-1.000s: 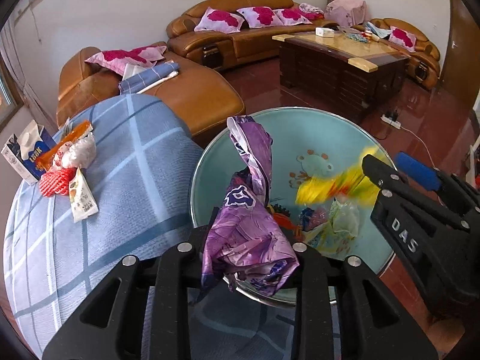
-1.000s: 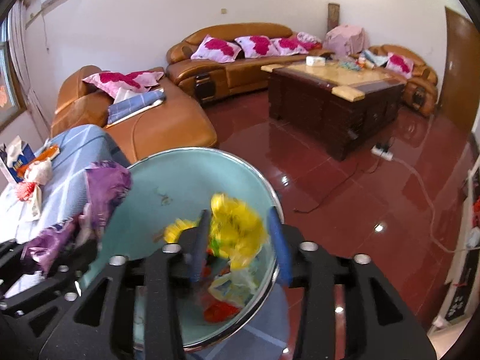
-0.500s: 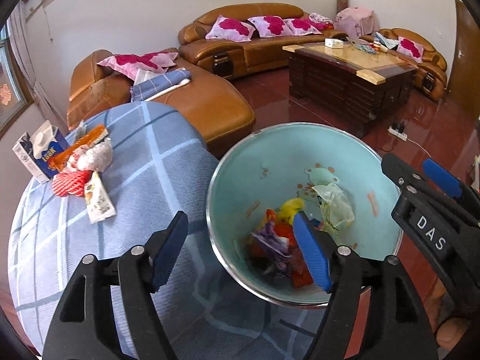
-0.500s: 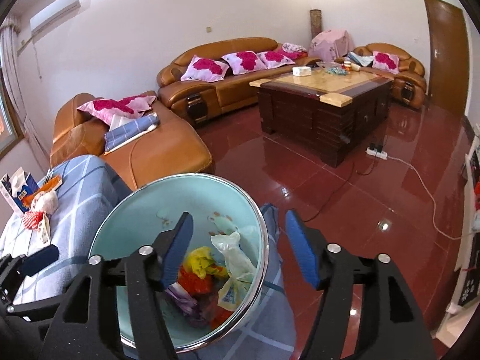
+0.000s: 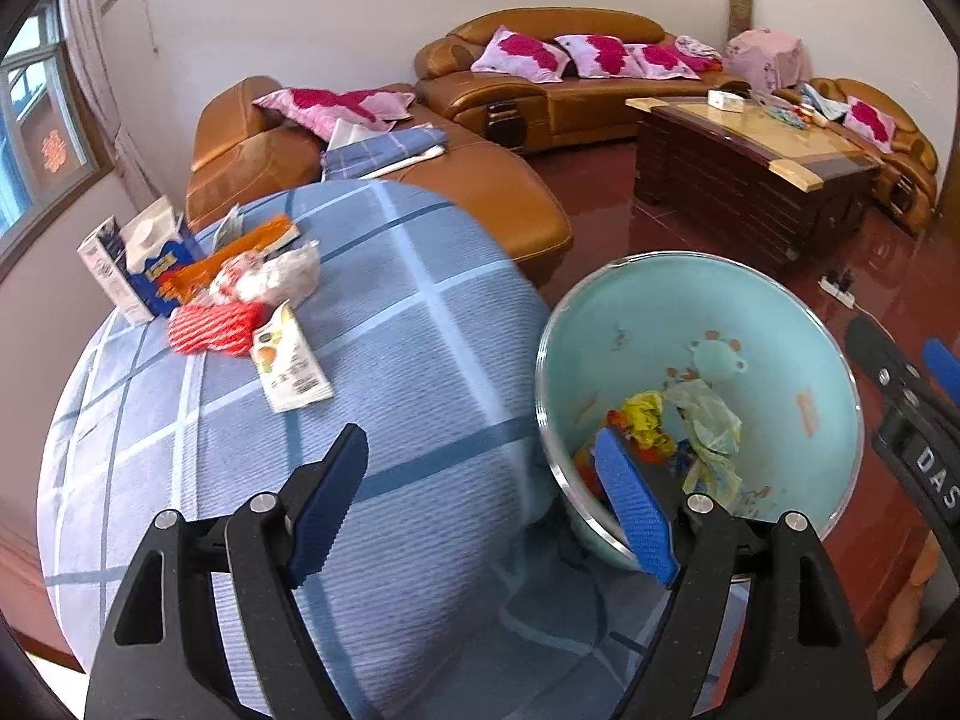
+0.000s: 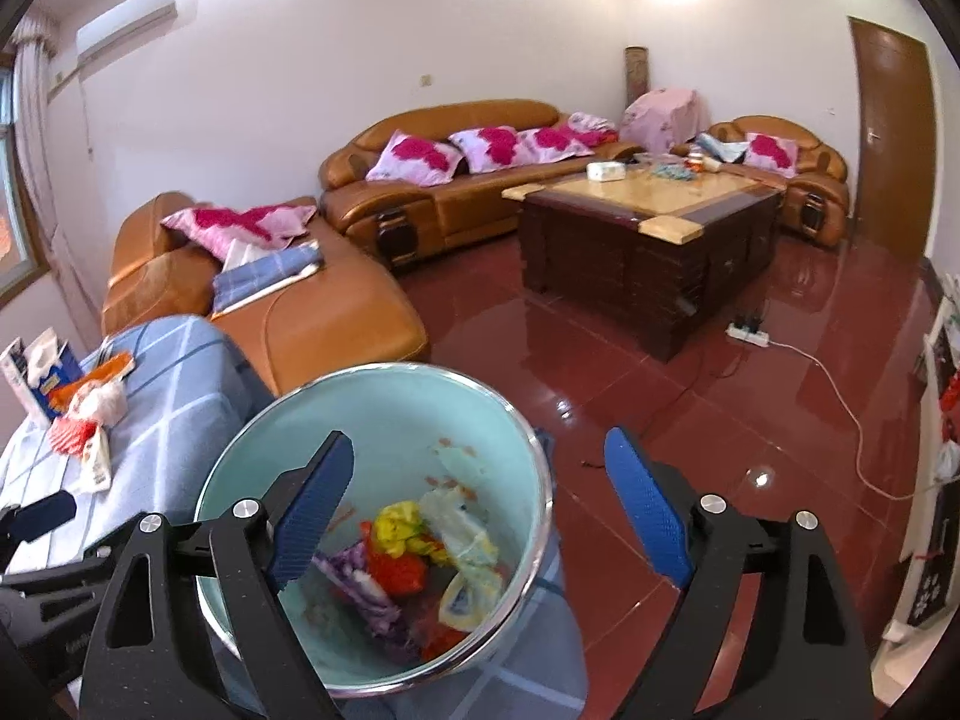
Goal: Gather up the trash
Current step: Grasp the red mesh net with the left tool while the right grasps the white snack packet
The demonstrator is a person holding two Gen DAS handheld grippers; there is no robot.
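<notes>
Opening left tongs (image 5: 480, 507), right tongs (image 6: 480, 510), both empty | bin (image 6: 522, 432) upright, mouth upward

Crumpled wrappers (image 6: 414, 564) fill the teal bowl (image 6: 384, 396); more trash (image 5: 240, 300) on the tablecloth.

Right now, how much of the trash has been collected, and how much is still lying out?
Done: the purple wrapper and yellow wrapper lie in the teal bin with other scraps. In hand: nothing; the left claw and right claw are opening, both empty. Left: the red net, white packet, orange wrapper and carton on the checked cloth.
</notes>
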